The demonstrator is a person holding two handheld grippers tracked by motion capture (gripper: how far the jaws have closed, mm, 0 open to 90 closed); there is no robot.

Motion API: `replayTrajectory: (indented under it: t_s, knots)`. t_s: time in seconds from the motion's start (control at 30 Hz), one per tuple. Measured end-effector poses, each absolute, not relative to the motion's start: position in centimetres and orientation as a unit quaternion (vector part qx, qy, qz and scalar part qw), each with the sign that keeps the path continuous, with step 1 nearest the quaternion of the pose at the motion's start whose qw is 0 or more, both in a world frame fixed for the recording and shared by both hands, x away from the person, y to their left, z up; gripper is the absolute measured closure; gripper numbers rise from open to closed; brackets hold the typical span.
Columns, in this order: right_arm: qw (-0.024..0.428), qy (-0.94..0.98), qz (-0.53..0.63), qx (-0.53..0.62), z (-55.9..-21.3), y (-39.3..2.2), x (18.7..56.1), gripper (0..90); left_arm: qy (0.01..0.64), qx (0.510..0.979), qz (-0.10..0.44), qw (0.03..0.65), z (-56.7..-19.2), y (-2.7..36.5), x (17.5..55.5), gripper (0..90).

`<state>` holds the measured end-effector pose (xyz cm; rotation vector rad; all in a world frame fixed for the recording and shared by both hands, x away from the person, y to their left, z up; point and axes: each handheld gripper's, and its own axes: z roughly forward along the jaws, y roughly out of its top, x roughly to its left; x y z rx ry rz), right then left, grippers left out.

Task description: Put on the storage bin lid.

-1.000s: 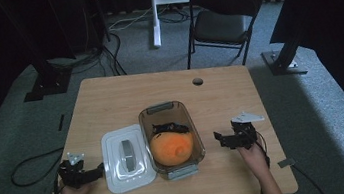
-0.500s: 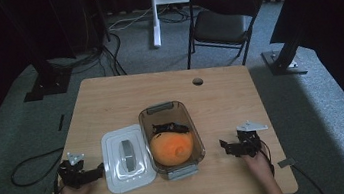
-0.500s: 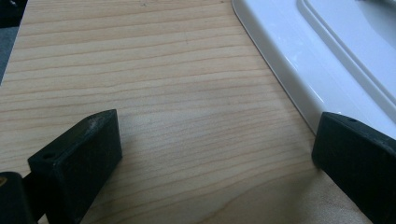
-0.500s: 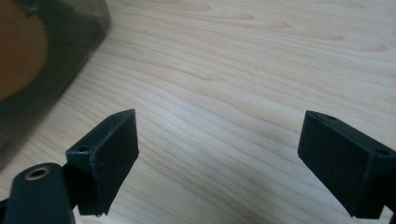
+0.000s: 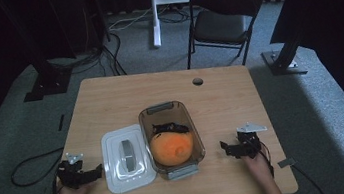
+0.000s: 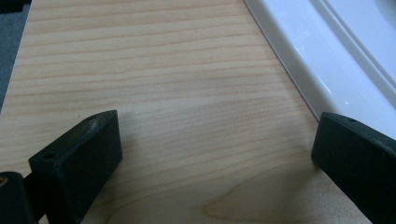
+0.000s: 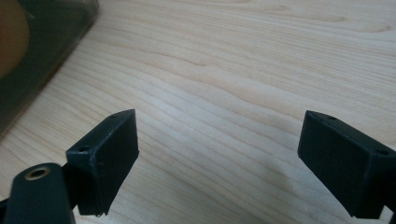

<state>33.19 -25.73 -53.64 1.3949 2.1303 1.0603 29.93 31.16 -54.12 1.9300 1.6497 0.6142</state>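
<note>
Dim room, grey carpet [image 5: 119, 58], black chair [image 5: 220, 20], seemingly dark curtains behind.

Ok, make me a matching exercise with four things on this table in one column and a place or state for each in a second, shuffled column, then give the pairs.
Column one:
1. orange ball
2. white lid
3. left claw
4. right claw

Column two:
A. open, on the table right of the clear container
B. lying flat on the table, left of the container
C. inside the container
D. open, at the lid's left edge

Pairs: 1-C, 2-B, 3-D, 4-A
</note>
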Motion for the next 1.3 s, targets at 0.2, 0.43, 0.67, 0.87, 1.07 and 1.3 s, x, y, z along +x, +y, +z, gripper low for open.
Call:
replayTrajectory:
  t_s: [0.2, 0.43, 0.67, 0.87, 1.07, 1.3]
  knots:
    - [0.190, 0.758, 0.375, 0.498, -53.8, -25.8, 33.2, 11.7, 0.617, 0.705, 0.221, 0.269, -53.3, 31.3, 29.6, 2.2]
    - [0.191, 0.761, 0.367, 0.500, -54.1, -25.7, 33.3, 11.7, 0.606, 0.710, 0.220, 0.283, -51.6, 30.1, 28.9, 2.2]
    - [0.194, 0.763, 0.363, 0.499, -54.2, -25.7, 33.3, 11.7, 0.580, 0.726, 0.217, 0.299, -50.2, 27.6, 28.4, 2.2]
    - [0.195, 0.762, 0.363, 0.500, -54.2, -25.7, 33.3, 11.7, 0.571, 0.729, 0.213, 0.311, -49.7, 26.1, 28.2, 2.6]
    - [0.194, 0.760, 0.365, 0.501, -54.2, -25.8, 33.3, 11.7, 0.566, 0.733, 0.213, 0.311, -49.2, 24.9, 28.3, 2.8]
    - [0.194, 0.763, 0.361, 0.499, -54.3, -25.6, 33.3, 11.7, 0.559, 0.740, 0.212, 0.308, -49.1, 23.3, 28.5, 2.9]
